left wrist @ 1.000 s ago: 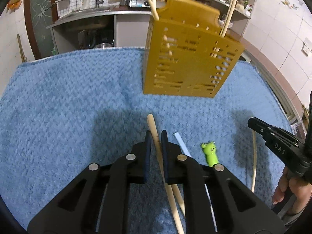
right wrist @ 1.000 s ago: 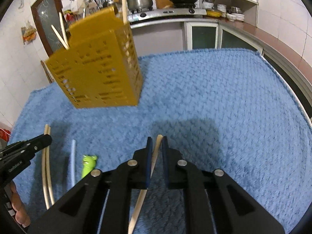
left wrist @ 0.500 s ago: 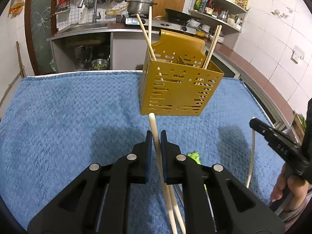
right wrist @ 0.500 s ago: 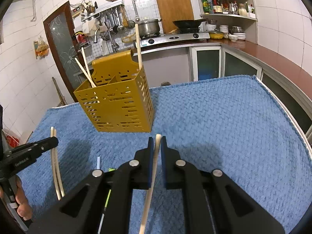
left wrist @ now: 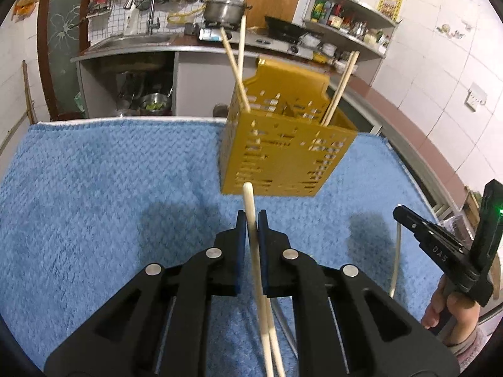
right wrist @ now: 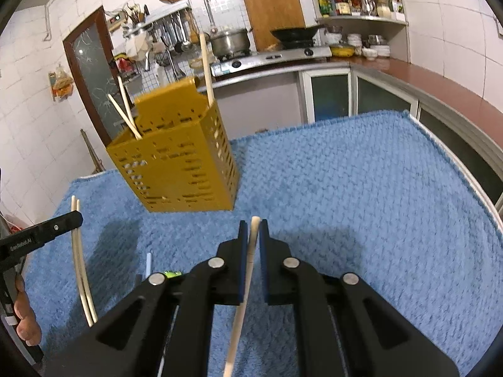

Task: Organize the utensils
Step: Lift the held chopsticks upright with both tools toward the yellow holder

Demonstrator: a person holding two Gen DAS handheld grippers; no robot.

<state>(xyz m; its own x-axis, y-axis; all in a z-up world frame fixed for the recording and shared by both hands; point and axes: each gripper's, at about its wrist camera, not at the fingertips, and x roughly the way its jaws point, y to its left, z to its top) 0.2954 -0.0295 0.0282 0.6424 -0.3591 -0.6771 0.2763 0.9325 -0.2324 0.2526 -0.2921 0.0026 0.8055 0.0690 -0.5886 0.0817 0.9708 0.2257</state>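
Both tools were pinching pale wooden chopsticks above a blue textured towel (left wrist: 94, 188): the left gripper (left wrist: 250, 224) was clamped on a pair (left wrist: 251, 207), the right gripper (right wrist: 253, 232) on a single stick (right wrist: 251, 245). The mustard-yellow slotted plastic utensil caddy (left wrist: 283, 154), at centre frame in the left view, already held three chopsticks. Judging by this, sorting was well along but unfinished: a green-topped utensil (right wrist: 171, 272) and a pale blue stick (right wrist: 147, 264) lay on the towel at lower left of the right view.
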